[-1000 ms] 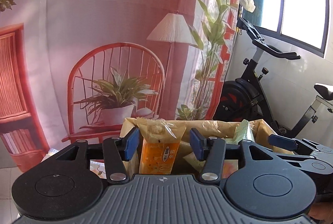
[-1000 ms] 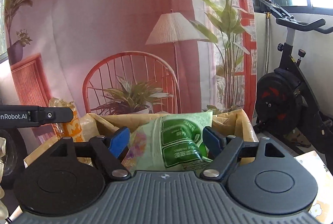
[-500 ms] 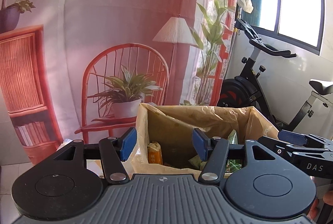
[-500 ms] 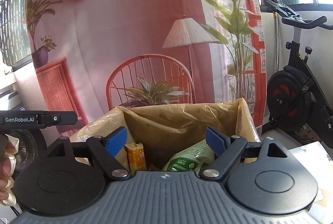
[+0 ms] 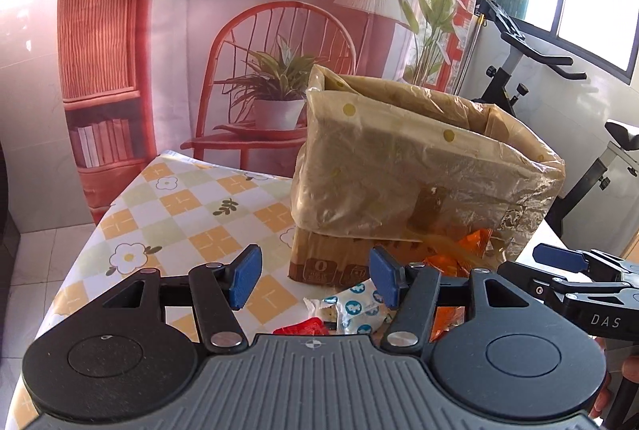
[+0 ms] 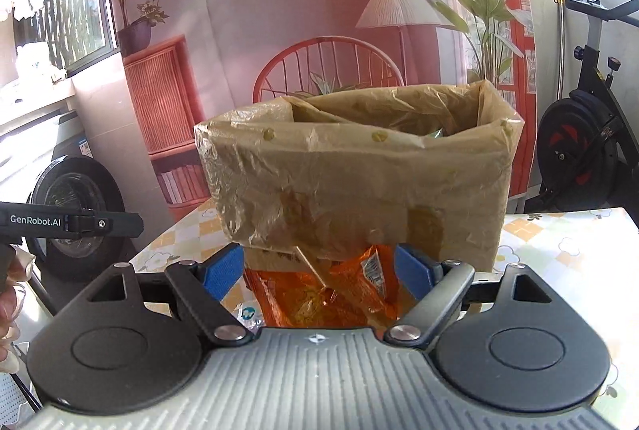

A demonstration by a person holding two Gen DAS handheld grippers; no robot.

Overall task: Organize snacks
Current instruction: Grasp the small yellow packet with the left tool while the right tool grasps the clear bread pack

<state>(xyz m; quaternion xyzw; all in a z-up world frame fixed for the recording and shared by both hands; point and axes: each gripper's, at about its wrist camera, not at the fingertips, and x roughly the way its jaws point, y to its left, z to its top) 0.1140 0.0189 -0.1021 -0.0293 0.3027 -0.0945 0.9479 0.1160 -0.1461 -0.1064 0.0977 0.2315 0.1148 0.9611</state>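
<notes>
Orange crinkled snack bags [image 6: 323, 294] are lying on the checked floral tablecloth [image 5: 179, 206], against the plastic-lined cardboard box [image 6: 359, 182], blocking it. My right gripper [image 6: 319, 268] and left gripper [image 5: 311, 278] are hanging apart, empty; earlier they were looking into the box.

we look from both wrists, low over the table [image 5: 171, 206] and slightly downward, close to the lined box [image 5: 399, 166]. our left view faces its left corner, our right view its front; both share box, snacks and backdrop.
</notes>
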